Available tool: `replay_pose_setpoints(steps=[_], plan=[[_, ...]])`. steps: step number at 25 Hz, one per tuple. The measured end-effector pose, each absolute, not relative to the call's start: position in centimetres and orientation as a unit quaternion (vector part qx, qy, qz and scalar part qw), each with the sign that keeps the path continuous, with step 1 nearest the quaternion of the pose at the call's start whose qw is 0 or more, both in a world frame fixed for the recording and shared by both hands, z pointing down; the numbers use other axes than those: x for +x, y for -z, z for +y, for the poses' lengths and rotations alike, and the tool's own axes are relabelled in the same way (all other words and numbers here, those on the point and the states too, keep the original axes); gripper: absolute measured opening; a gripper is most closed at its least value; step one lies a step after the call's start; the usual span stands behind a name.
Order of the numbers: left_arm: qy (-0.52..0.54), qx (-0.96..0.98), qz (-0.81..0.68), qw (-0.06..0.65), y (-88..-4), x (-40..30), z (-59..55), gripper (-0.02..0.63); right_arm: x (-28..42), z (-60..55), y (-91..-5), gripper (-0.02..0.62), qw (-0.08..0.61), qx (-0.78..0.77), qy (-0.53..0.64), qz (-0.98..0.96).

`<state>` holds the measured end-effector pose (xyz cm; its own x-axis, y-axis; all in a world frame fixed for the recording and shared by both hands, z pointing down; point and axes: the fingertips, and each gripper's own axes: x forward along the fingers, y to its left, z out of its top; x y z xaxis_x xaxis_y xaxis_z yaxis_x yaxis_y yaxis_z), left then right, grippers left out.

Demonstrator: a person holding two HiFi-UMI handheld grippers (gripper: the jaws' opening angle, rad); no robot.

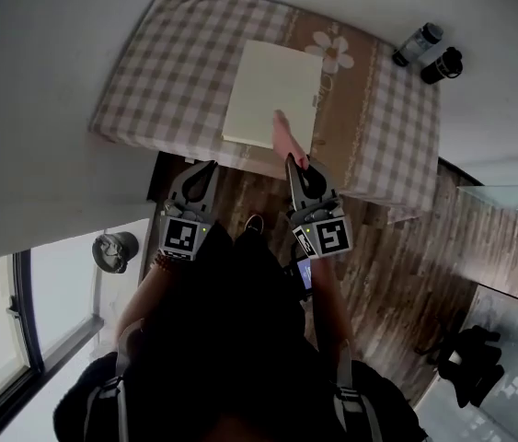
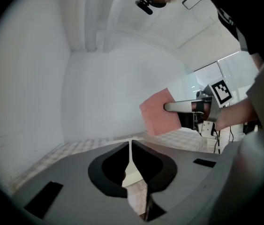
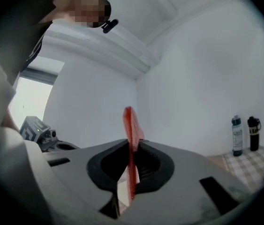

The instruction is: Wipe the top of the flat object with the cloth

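Table (image 1: pixel 148 90), checked cover. Pad (image 1: pixel 272 86) lies flat mid-table. Left gripper (image 1: pixel 210 167), at pad's 7 o'clock, jaws together on nothing. Right gripper (image 1: pixel 293 160) clamps cloth (image 1: pixel 282 134) over pad's 5 o'clock edge. Wiping looks barely begun; nearly the whole top is left.

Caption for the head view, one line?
Right tool holds a pink cloth over the cream board's near edge; left tool hangs shut, empty.

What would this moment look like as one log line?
right hand-held gripper: shut on pink cloth | position: over near edge of flat object | left hand-held gripper: shut, empty
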<state>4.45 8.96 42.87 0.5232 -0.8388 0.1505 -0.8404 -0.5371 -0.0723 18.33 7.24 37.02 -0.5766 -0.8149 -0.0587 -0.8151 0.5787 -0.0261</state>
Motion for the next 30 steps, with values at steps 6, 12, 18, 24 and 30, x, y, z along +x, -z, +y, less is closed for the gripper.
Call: replay_pose_setpoints(steps=[6, 12, 18, 24, 30], plan=[[-0.114, 0.882, -0.454, 0.042, -48.0, 3.1, 3.1, 0.183, 16.6, -4.1, -37.0, 0.017, -0.040, -0.409, -0.047, 0.911], [-0.150, 0.913, -0.374, 0.066, -52.2, 1.9, -1.5, 0.296, 13.2, -14.8, -38.5, 0.017, -0.173, -0.376, -0.132, 0.901], [-0.175, 0.933, -0.301, 0.088, -56.7, 2.5, -3.9, 0.296, 10.1, -22.7, -42.6, 0.017, -0.264, -0.337, -0.158, 0.890], [-0.204, 0.946, -0.234, 0.092, -58.4, 4.1, -4.5, 0.388, 9.9, -28.4, -48.3, 0.018, -0.397, -0.301, -0.252, 0.830], [-0.245, 0.945, -0.193, 0.098, -61.0, 6.6, -3.1, 0.388, 10.4, -28.7, -55.7, 0.018, -0.479, -0.225, -0.209, 0.822]])
